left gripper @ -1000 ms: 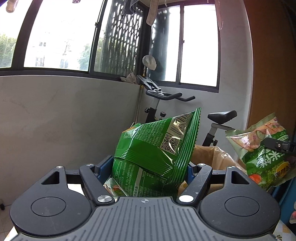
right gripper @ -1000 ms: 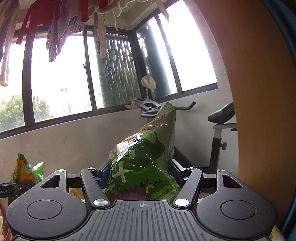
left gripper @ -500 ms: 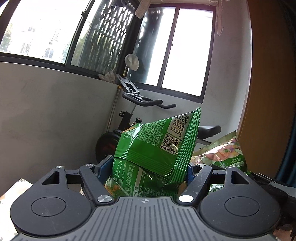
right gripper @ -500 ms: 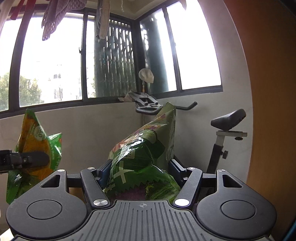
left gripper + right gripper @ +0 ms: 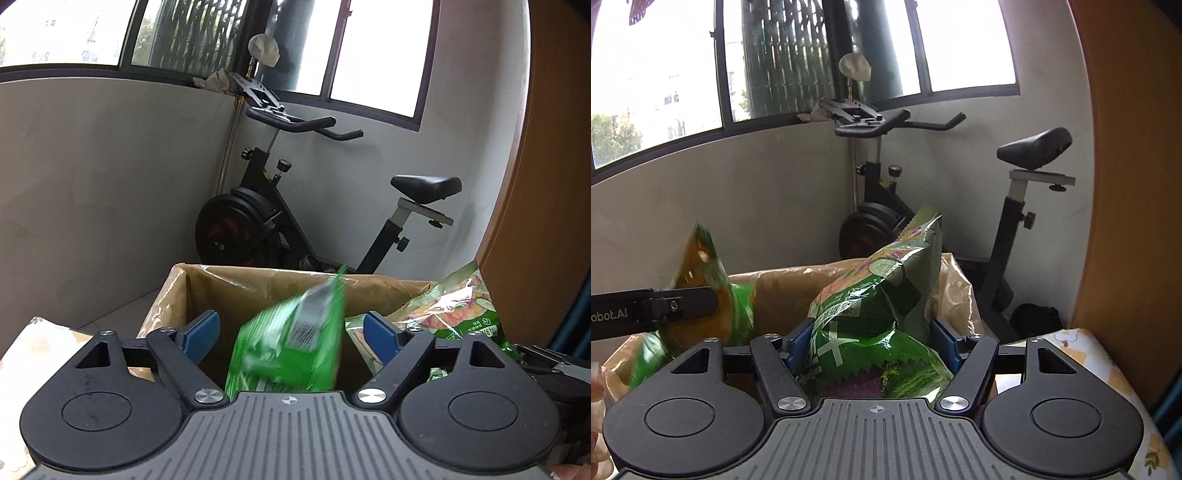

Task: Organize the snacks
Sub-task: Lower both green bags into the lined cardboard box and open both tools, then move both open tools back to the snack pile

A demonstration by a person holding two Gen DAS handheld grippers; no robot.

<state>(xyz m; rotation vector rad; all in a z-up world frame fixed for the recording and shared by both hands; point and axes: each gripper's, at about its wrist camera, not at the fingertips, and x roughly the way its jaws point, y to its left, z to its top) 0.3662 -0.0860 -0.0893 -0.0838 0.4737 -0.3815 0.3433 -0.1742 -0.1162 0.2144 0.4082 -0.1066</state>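
Note:
In the left wrist view my left gripper (image 5: 291, 334) is open, its blue pads (image 5: 201, 332) wide apart. A bright green snack bag (image 5: 291, 347) is blurred between them, falling free into the cardboard box (image 5: 258, 284) below. In the right wrist view my right gripper (image 5: 873, 341) is shut on a green snack bag with vegetable print (image 5: 879, 306), held upright above the same box (image 5: 783, 284). That bag shows at the right of the left wrist view (image 5: 461, 314). The falling bag (image 5: 701, 288) and the left gripper's finger (image 5: 665, 304) show at the left of the right wrist view.
An exercise bike (image 5: 295, 206) stands against the grey wall behind the box. A wooden panel (image 5: 1137, 184) rises on the right. A floral tablecloth edge (image 5: 1108, 362) lies under the right gripper, and another patch (image 5: 37, 339) at the left. The box is lined with plastic.
Both grippers tilted down over the box. My left gripper opened and let go of the bright green bag, which is dropping. The right gripper still holds its bag.

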